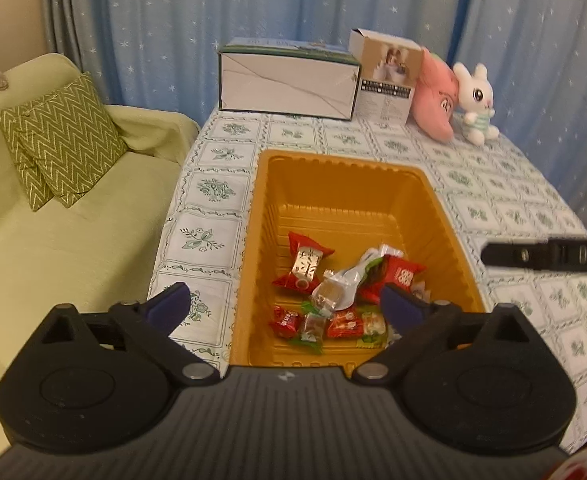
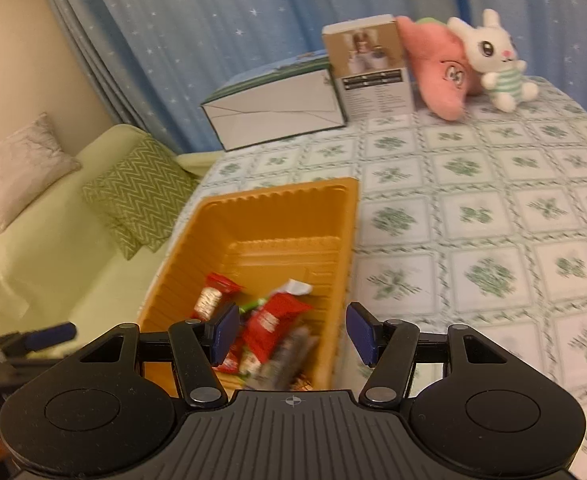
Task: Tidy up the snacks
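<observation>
Here the snacks (image 1: 333,300) lie heaped in the near end of the orange tray (image 1: 445,216), at 12 o'clock between the left gripper (image 1: 285,306) fingers; both grippers are released and empty, the right gripper (image 2: 292,334) hovering over the tray's right wall.

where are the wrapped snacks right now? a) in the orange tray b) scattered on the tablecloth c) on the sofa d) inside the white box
a: the wrapped snacks lie piled at the near end of the orange tray, with none seen on the tablecloth.
</observation>
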